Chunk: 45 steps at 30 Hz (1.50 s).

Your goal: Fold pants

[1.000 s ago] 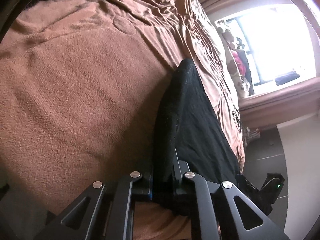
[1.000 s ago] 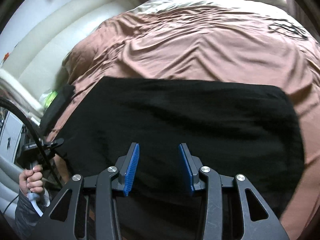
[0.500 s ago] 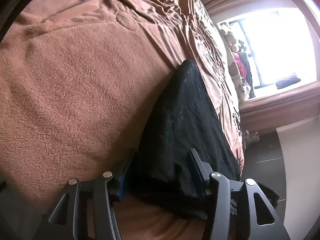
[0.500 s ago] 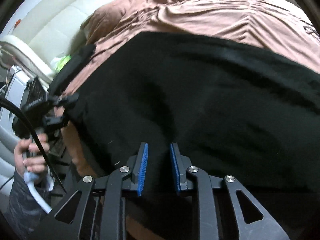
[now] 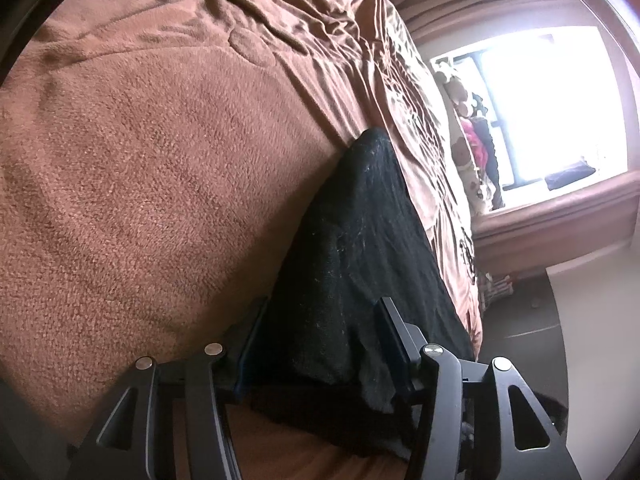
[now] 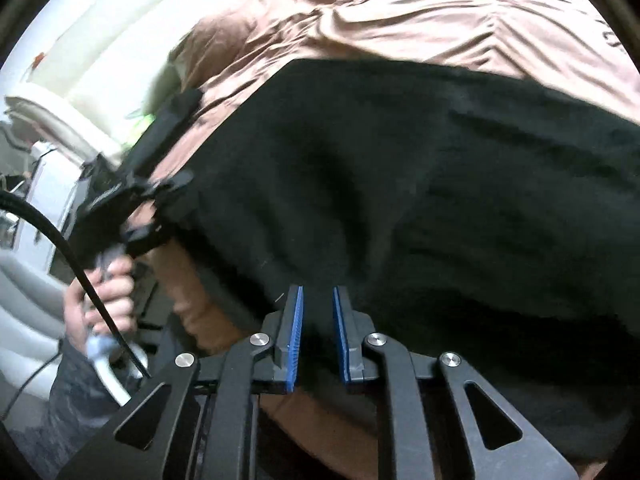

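A bed covered by a rumpled brown fleece blanket [image 5: 168,168] fills both views, with a bright window [image 5: 548,100] far right in the left wrist view and a white padded headboard [image 6: 120,36] at far left in the right wrist view. The black knit pants [image 6: 420,184] lie flat across the near part of the bed, one edge hanging over its near side.

The left tongs [image 5: 320,344] stand apart, a bunched end of the pants between their fingers, which have let go of the cloth. The right tongs [image 6: 318,336] have just been closing, and their blue ribbed pads [image 6: 294,340] now pinch the near edge of the pants. At left in the right wrist view, a hand [image 6: 104,300] grips the handle of the other tool, a black cable [image 6: 60,240] crossing it.
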Each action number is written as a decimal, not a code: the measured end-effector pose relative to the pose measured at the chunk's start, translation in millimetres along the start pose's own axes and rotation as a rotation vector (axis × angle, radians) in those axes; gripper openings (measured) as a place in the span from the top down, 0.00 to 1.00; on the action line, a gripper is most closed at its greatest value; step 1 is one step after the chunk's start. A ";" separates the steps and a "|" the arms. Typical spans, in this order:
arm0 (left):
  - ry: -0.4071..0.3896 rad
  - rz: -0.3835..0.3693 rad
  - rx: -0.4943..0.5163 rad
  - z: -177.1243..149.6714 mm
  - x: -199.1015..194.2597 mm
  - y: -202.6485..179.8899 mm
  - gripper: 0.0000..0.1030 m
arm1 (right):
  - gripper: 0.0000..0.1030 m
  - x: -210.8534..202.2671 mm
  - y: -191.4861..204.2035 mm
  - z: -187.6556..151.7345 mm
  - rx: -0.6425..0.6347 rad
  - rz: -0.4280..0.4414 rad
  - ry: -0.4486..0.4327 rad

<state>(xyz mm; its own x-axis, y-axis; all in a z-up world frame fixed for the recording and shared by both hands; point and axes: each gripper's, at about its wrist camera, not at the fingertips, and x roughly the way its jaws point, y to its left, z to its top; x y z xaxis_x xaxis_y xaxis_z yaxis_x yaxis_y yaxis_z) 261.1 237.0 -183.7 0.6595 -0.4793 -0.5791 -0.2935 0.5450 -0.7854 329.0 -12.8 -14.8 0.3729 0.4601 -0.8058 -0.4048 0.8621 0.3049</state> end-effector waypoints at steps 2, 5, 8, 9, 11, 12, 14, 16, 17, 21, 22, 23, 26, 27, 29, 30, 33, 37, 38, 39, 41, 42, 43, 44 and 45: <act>-0.008 -0.001 -0.003 -1.2 -1.4 1.3 0.47 | 0.88 4.9 -6.9 9.6 0.018 -0.038 0.008; -0.014 0.006 0.003 -1.4 -1.8 1.3 0.47 | 0.88 19.4 -10.3 20.7 0.019 -0.102 0.024; -0.015 0.014 0.012 -1.0 0.3 0.0 0.47 | 0.91 33.2 -5.4 28.7 0.017 -0.137 0.027; -0.017 0.014 0.012 -0.5 0.7 -0.2 0.47 | 0.92 35.6 -4.7 32.3 0.017 -0.150 0.022; -0.020 0.013 0.008 1.7 2.0 -0.7 0.47 | 0.93 46.5 -0.6 40.9 0.030 -0.166 0.014; -0.021 0.013 0.006 2.9 3.1 -0.8 0.47 | 0.93 45.9 3.4 36.1 0.035 -0.168 0.010; -0.025 0.016 0.003 3.5 3.6 -0.6 0.47 | 0.93 50.0 -2.3 44.8 0.058 -0.171 0.006; -0.029 0.020 0.004 5.8 6.1 -2.0 0.47 | 0.95 52.5 -9.4 52.6 0.083 -0.181 0.001; -0.031 0.022 0.006 6.4 7.1 -2.3 0.47 | 0.96 55.3 -14.7 57.5 0.098 -0.178 0.003; -0.040 0.025 0.000 7.8 10.1 -2.0 0.47 | 0.97 63.6 -30.6 76.9 0.137 -0.178 -0.002; -0.042 0.025 -0.001 8.2 10.4 -2.1 0.47 | 0.97 64.7 -34.1 82.3 0.143 -0.193 -0.007; -0.044 0.026 -0.003 8.7 11.0 -2.5 0.47 | 0.97 66.6 -37.4 87.0 0.149 -0.203 -0.010; -0.050 0.026 -0.008 9.1 11.5 -3.0 0.47 | 0.97 73.5 -43.1 101.1 0.166 -0.217 -0.012; -0.051 0.026 -0.008 10.1 13.1 -4.0 0.47 | 0.97 74.3 -42.5 103.9 0.163 -0.228 -0.015; -0.055 0.027 -0.011 10.7 14.4 -4.1 0.47 | 0.98 78.4 -42.2 113.1 0.152 -0.262 -0.018; -0.057 0.028 -0.012 11.1 15.0 -4.2 0.47 | 0.98 80.1 -41.8 116.7 0.146 -0.275 -0.020; -0.064 0.033 -0.014 11.3 16.1 -4.3 0.47 | 0.98 86.2 -41.4 126.9 0.139 -0.305 -0.023; -0.071 0.040 -0.011 9.5 17.9 -5.6 0.47 | 0.98 95.6 -44.9 139.4 0.157 -0.342 -0.031; -0.073 0.039 -0.012 9.4 18.7 -5.5 0.47 | 0.98 98.3 -46.3 141.8 0.167 -0.344 -0.030; -0.074 0.038 -0.015 9.5 19.4 -5.7 0.47 | 0.98 100.3 -46.3 143.7 0.173 -0.346 -0.029; -0.072 0.036 -0.024 11.0 19.7 -4.0 0.50 | 0.98 101.3 -44.6 144.6 0.173 -0.354 -0.029; -0.069 0.035 -0.027 12.0 19.8 -2.7 0.52 | 0.98 100.4 -43.1 143.2 0.172 -0.353 -0.030; -0.066 0.034 -0.030 11.8 19.9 -1.8 0.56 | 0.97 98.3 -43.2 141.8 0.172 -0.346 -0.029; -0.062 0.029 -0.034 12.3 19.7 0.0 0.60 | 0.97 97.0 -41.6 138.3 0.176 -0.332 -0.027; -0.059 0.020 -0.038 12.4 18.8 2.0 0.62 | 0.97 95.1 -41.1 134.9 0.180 -0.320 -0.027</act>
<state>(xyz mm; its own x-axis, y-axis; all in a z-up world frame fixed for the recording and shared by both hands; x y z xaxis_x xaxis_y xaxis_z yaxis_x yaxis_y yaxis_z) 281.4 237.7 -193.5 0.6923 -0.4267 -0.5819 -0.3322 0.5274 -0.7820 493.7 24.2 -35.5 0.4794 0.1639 -0.8621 -0.1114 0.9858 0.1255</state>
